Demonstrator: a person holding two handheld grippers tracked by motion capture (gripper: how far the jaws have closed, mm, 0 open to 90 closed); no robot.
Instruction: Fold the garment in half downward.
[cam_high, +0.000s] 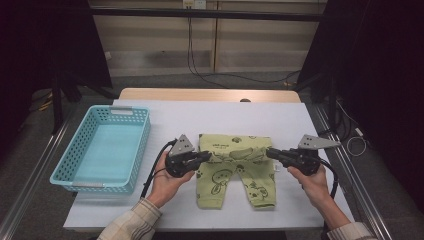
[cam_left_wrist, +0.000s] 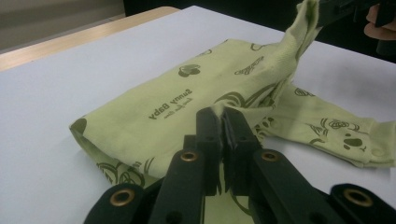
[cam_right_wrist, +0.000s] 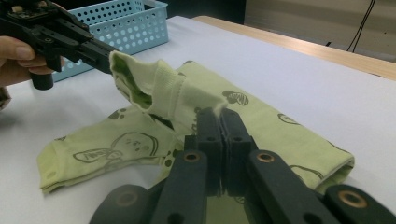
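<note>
- The garment (cam_high: 235, 167) is a light green piece of baby clothing with dark printed figures, lying near the middle of the table's white sheet (cam_high: 200, 120), its 2 legs pointing toward me.
- Its upper part is folded over toward the far side, and lettering on it reads in the left gripper view (cam_left_wrist: 170, 105).
- I have the left gripper (cam_high: 205, 156) pinched tight on the garment's left edge; in its own view (cam_left_wrist: 223, 122) the jaws meet on a thin fold of cloth.
- My right gripper (cam_high: 270, 152) is clamped on the right edge; in its own view (cam_right_wrist: 219, 120) a bit of cloth sticks up between the closed jaws.
- Both pinched edges are lifted off the sheet while the legs lie flat.
- A hand (cam_high: 167, 185) holds each gripper, sleeves coming in from the bottom.
- A blue basket (cam_high: 80, 165) stands at the left of the sheet, apart from the garment.
- Bare wood of the table (cam_high: 210, 94) shows at the far edge.
</note>
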